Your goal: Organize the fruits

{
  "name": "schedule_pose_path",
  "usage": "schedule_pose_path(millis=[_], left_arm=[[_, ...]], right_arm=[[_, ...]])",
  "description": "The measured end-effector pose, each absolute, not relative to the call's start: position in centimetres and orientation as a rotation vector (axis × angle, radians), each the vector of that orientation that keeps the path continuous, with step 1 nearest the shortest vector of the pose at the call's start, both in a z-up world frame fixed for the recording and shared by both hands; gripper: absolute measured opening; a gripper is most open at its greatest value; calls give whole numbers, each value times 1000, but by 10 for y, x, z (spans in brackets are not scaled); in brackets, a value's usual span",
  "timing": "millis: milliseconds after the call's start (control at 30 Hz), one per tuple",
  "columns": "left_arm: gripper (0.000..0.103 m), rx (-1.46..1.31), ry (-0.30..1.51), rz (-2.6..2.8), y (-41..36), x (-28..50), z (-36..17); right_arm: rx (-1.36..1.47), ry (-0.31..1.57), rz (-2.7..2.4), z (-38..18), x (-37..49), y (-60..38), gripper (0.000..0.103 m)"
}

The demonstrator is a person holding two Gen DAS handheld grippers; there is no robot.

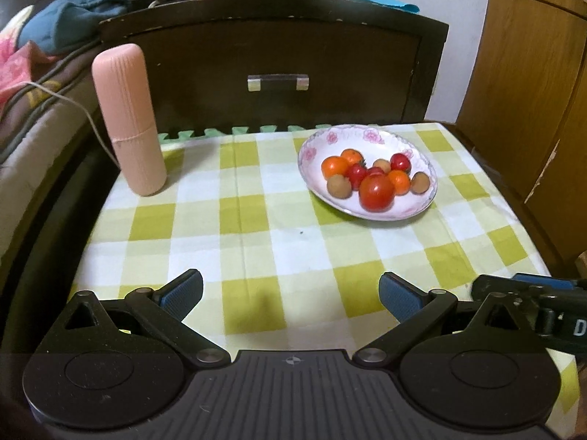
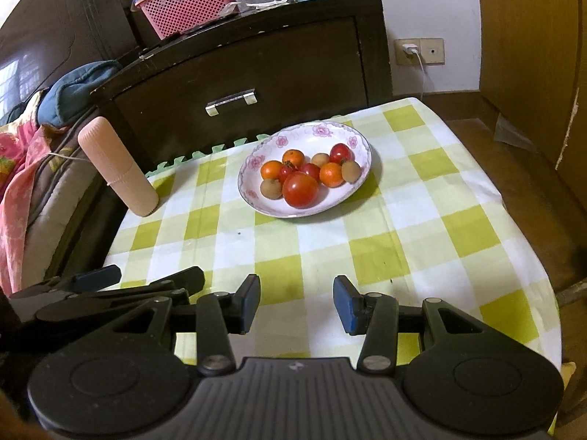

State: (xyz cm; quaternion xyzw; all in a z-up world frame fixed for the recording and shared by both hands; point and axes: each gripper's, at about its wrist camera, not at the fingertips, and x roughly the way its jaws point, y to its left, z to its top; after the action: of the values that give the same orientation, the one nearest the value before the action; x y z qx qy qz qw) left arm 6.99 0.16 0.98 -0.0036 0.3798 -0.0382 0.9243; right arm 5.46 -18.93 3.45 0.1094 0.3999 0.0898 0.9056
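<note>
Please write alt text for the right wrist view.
A flowered bowl of tomatoes and small fruits sits on a green checked tablecloth, beyond the open, empty right gripper. A pink bottle stands far left.

One plate (image 2: 253,194) on the table (image 2: 422,227), white with pink flowers, and it holds the whole fruit pile. One large red tomato (image 2: 301,190) sits at the front. Three small red tomatoes: one at the back right (image 2: 341,153), two tucked in the middle (image 2: 311,170). Three orange fruits: one (image 2: 271,169), two (image 2: 293,157), three (image 2: 331,174). Three brown round fruits: front left (image 2: 270,189), right edge (image 2: 351,171), and one half hidden at the back (image 2: 320,159). That makes ten pieces in view. Beside the plate, one pink cylinder (image 2: 117,168) stands alone. One pink basket (image 2: 190,0) sits on the dark cabinet. Two hand-held grippers, left (image 1: 290,295) and right (image 2: 297,302).
</note>
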Motion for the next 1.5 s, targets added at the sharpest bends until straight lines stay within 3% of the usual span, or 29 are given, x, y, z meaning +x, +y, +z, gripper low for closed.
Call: schedule_pose_path(millis=[1500], left_arm=[[103,49,819,-47,1,19,8]], right_arm=[[172,891,192,16,11,-178,42]])
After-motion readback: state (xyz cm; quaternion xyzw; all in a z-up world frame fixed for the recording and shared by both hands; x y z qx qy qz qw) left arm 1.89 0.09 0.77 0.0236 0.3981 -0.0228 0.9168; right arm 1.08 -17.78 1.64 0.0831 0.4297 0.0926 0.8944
